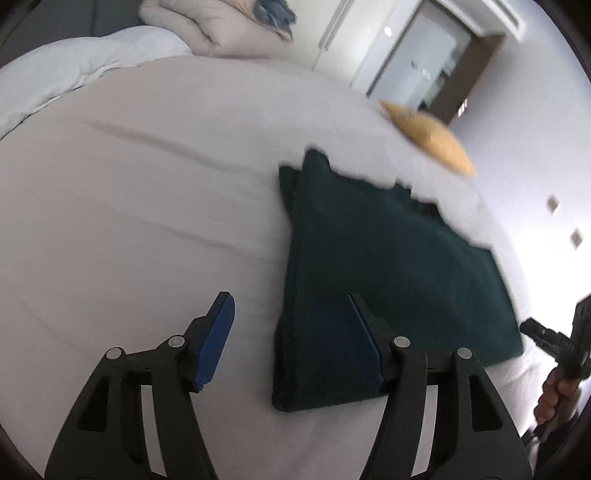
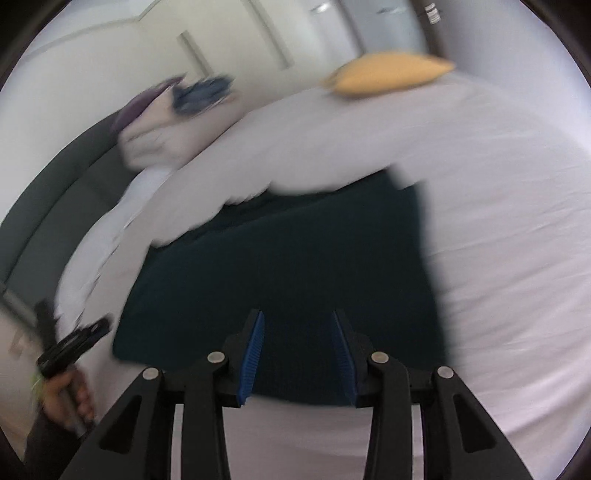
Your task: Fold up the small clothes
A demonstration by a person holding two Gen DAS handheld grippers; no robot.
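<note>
A dark green folded garment (image 1: 388,266) lies flat on the white bed sheet (image 1: 140,221). My left gripper (image 1: 291,332) is open and empty above its near left corner, one blue pad over the sheet, the other over the cloth. In the right wrist view the same garment (image 2: 295,266) fills the middle, blurred. My right gripper (image 2: 297,350) is open and empty, held just above the garment's near edge. The right gripper also shows in the left wrist view (image 1: 561,347) at the right edge, held by a hand.
A yellow cushion (image 1: 432,136) lies at the far edge of the bed, also in the right wrist view (image 2: 388,74). A beige pillow with blue cloth on it (image 1: 218,26) and a white duvet (image 1: 66,74) lie at the back. A dark headboard (image 2: 48,206) curves on the left.
</note>
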